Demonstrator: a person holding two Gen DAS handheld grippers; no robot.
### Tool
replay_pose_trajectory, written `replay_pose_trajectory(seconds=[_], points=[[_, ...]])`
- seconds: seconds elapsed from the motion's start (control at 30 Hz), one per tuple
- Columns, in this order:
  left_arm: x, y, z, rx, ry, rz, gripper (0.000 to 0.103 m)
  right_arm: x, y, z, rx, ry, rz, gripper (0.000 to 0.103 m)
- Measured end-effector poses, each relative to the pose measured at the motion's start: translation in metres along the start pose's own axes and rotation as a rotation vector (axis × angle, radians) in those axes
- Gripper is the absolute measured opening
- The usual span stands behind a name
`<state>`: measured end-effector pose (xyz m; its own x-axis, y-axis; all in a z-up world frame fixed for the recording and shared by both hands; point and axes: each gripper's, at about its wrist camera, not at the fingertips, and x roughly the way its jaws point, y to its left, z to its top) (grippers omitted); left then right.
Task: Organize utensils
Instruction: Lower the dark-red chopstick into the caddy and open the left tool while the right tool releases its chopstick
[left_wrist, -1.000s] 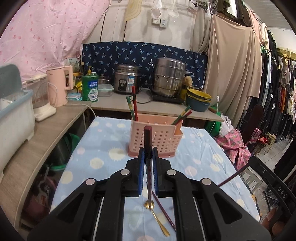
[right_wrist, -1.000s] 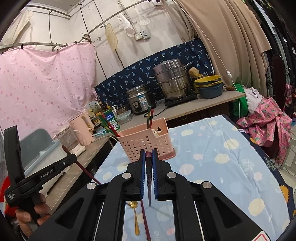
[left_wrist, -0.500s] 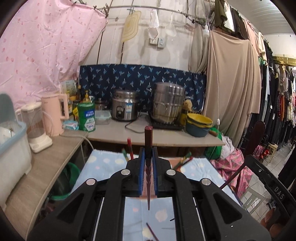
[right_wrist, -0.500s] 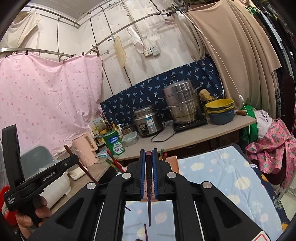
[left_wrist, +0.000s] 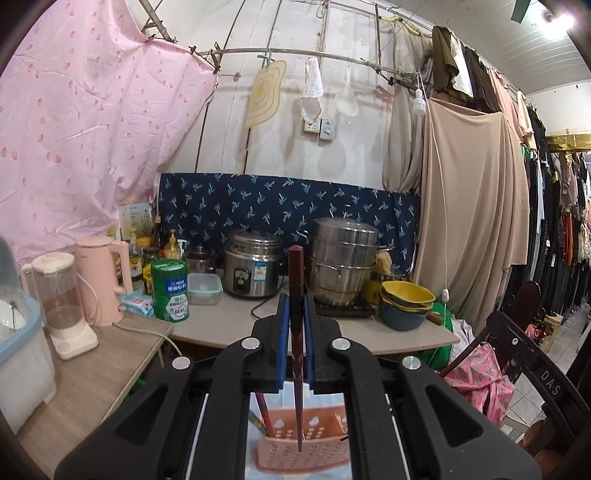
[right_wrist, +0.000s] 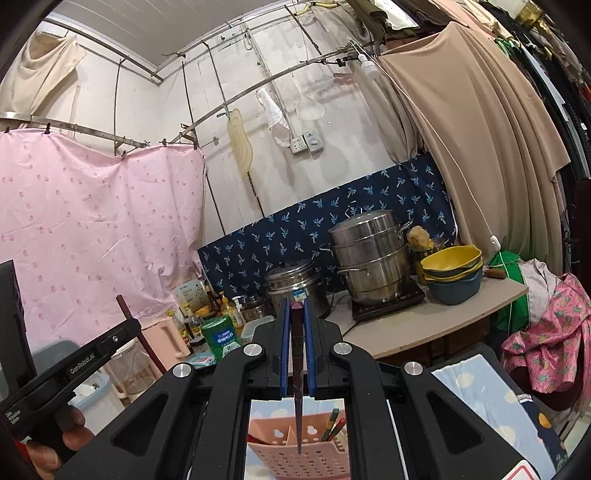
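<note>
While both of my tools point roughly level toward the back wall, my left gripper is clenched on a dark red-brown tapered chopstick, held upright between its blue pads with the thin tip hanging over the pink perforated plastic utensil basket. My right gripper is likewise clamped on a second dark chopstick, upright, its point over the same basket, which stands on the blue cloth-covered table and already contains several red and green sticks. Beyond the table's far edge, a wooden counter carries a silver rice cooker, a stacked steel steamer pot, yellow and blue bowls and a green can. From the right wrist view, the person's hand on the left tool's handle shows at lower left.
</note>
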<state>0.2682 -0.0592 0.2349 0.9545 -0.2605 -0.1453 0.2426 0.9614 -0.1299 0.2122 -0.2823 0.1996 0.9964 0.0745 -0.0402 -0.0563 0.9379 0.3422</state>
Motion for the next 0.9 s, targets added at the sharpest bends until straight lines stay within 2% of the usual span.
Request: replay_pose_trajectory(seconds=[0.2, 0.43, 0.63, 0.9], points=[[0.032, 0.004, -0.008, -0.003, 0.021, 0.018, 0.007, 0.032, -0.001, -0.002, 0.004, 0.003, -0.015, 0.008], [0.064, 0.013, -0.035, -0.026, 0.102, 0.023, 0.007, 0.059, -0.007, -0.024, -0.001, 0.066, -0.024, 0.008], [0.076, 0.013, -0.052, -0.021, 0.151, 0.024, 0.007, 0.07, -0.007, -0.047, -0.017, 0.123, -0.023, 0.008], [0.077, 0.012, -0.066, -0.017, 0.178, 0.016, 0.008, 0.075, -0.005, -0.072, -0.031, 0.176, -0.025, 0.008]])
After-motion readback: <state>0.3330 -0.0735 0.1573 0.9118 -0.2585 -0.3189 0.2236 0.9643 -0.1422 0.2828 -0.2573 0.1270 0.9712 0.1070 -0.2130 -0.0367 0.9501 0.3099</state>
